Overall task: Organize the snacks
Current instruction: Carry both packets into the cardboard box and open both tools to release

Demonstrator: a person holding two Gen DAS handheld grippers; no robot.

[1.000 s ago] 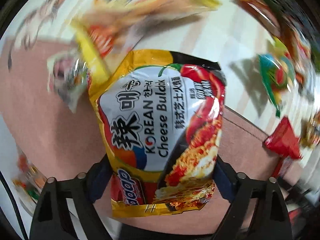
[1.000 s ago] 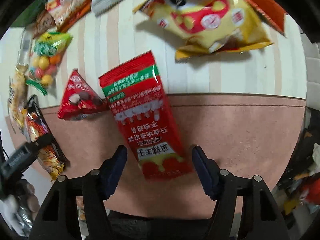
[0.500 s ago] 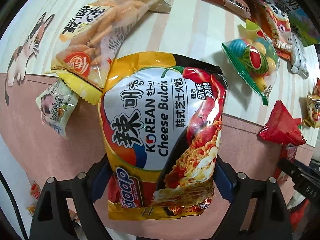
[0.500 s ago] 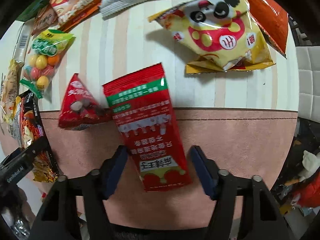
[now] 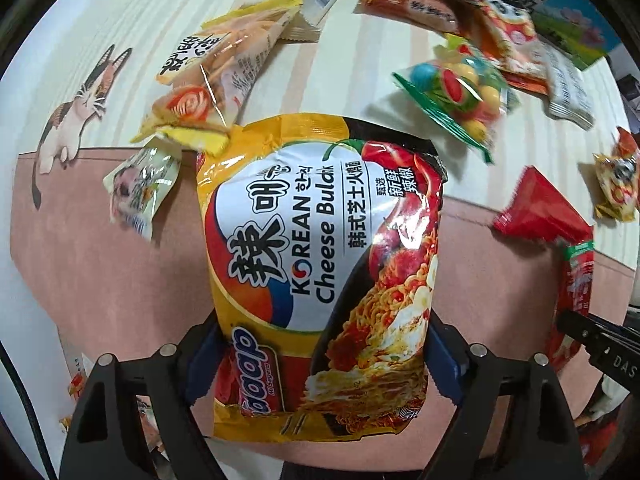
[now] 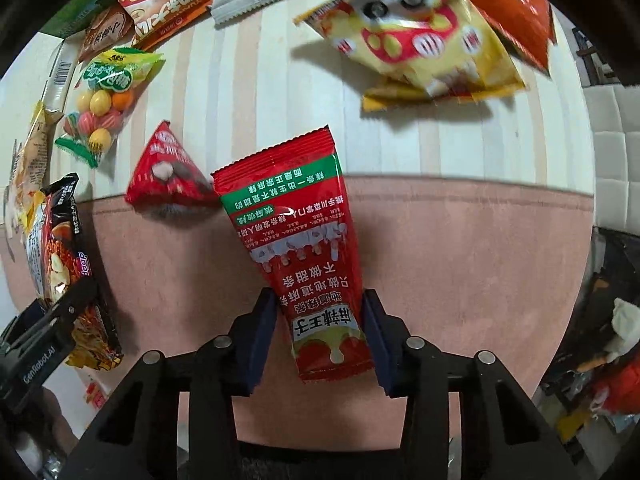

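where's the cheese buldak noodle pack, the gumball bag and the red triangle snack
cheese buldak noodle pack (image 5: 320,264) left wrist view, white label
gumball bag (image 6: 100,108) right wrist view, the coloured balls
red triangle snack (image 6: 168,176) right wrist view, front face

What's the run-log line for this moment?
left gripper: shut on noodle packet | right gripper: shut on red packet

the noodle packet (image 5: 320,272) reads "korean cheese buldak", with a large "辣", korean "매", smaller "韩式芝士火鸡面" and the brand "daap" low on its front. the red spicy strip packet (image 6: 298,256) shows "辣条王子" upside down near its lower end. the left tool's (image 6: 48,340) side reads "genrobot.ai"; the right tool's (image 5: 600,350) side shows "das". the candy bag's (image 6: 102,100) label has green chinese characters too small to read surely.
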